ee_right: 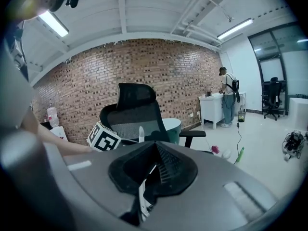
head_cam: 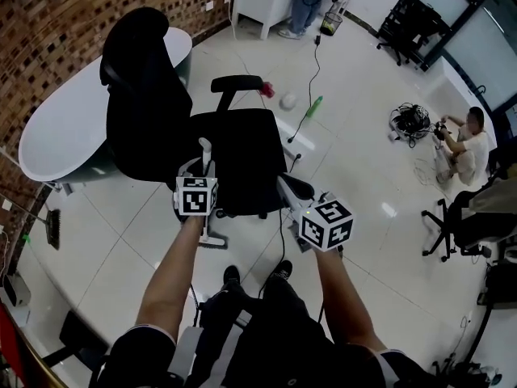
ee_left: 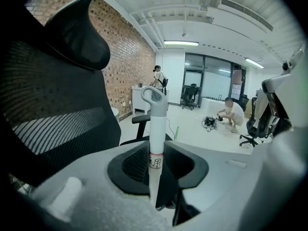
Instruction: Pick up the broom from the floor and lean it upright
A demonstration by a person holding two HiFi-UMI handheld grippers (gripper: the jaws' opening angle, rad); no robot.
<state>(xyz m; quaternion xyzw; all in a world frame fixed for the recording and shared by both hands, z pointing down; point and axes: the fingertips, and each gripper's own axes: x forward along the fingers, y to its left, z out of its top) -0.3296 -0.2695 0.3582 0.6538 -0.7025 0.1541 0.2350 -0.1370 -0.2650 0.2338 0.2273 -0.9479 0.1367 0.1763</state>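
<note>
The broom's white handle (ee_left: 156,129), topped by a grey hanging loop, stands upright between the jaws of my left gripper (ee_left: 155,147), which is shut on it. In the head view the handle top (head_cam: 206,148) pokes up just past the left gripper (head_cam: 203,170), in front of a black office chair (head_cam: 242,152). The broom head is hidden. My right gripper (head_cam: 287,189) is to the right, apart from the handle. Its jaws (ee_right: 155,147) meet at the tips, and a thin white strip that I cannot identify shows in the slit.
The black mesh chair (ee_left: 53,95) stands right in front. A white oval table (head_cam: 73,128) and a brick wall are at the left, with a dark brush (head_cam: 52,226) on the floor. A person crouches at the right (head_cam: 468,140) by cables. Another chair (head_cam: 456,225) and a green bottle (head_cam: 313,107) are nearby.
</note>
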